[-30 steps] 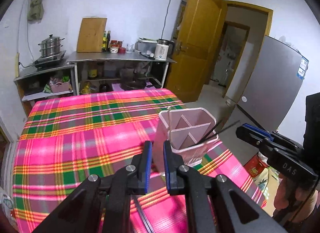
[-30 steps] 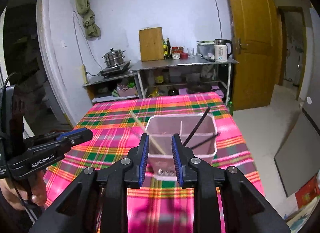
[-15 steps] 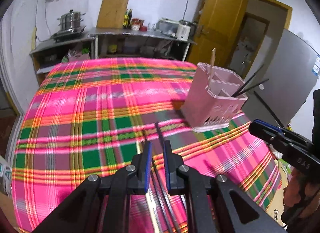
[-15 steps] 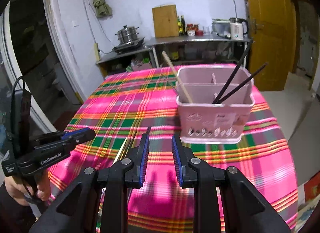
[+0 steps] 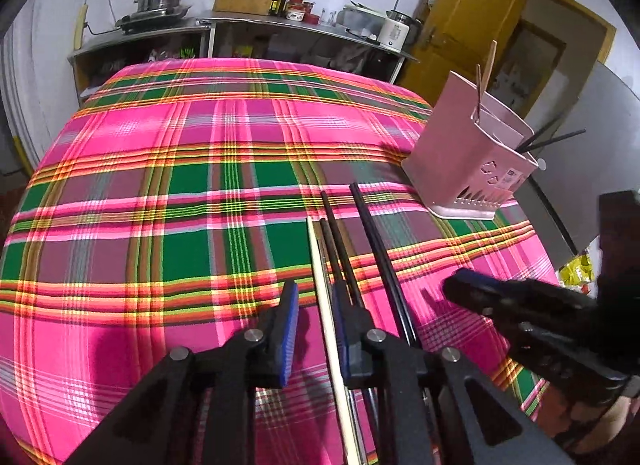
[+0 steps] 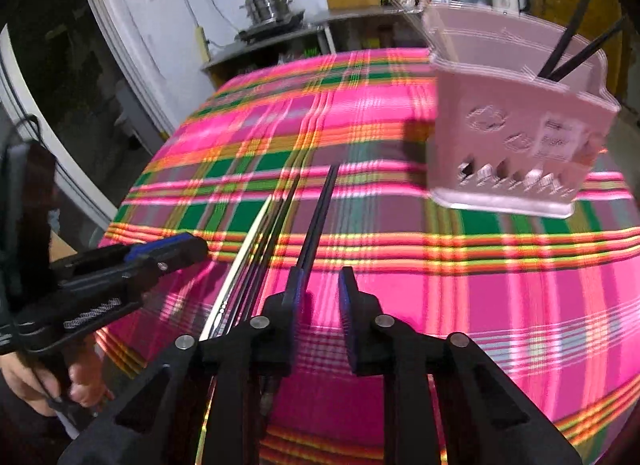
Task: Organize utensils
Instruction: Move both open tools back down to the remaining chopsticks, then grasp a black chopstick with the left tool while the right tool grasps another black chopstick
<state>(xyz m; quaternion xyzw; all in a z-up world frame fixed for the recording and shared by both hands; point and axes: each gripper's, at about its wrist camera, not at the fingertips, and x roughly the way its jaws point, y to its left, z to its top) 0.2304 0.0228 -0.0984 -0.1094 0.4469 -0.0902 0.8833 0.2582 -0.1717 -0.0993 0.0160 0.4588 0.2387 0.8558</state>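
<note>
The surface [image 5: 120, 193] is covered in a loud pink, green and orange plaid cloth, flat woven stuff with a slight drape at the edges. On it sit a pale pink plastic holder [image 5: 464, 161], boxy with cut-out slots along the base and dividers inside. Two thin black chopsticks [image 6: 576, 45] lean out of one compartment and a light wooden pair [image 5: 486, 65] pokes out of another.

Loose sticks lie side by side on the cloth, all long and slim: one pale wooden chopstick [image 5: 320, 277], a couple of glossy black ones right beside it [image 5: 336, 241], and another black one [image 5: 376, 241] a bit apart toward the holder.

The left gripper [image 5: 316, 313] is matte black with blue ribbed pads. Its jaws have just been opening a little and stand slightly apart, with the pale stick running through the gap between them, closer to the right pad; nothing looks pinched. The black sticks pass right by that pad.

The right gripper [image 6: 318, 293] has just been closing in, but there's still a clear gap. The separate black stick [image 6: 316, 225] runs up to its left finger, hard to say if it touches. That view is motion-blurred. The holder sits well ahead of both grippers, off to the right.
</note>
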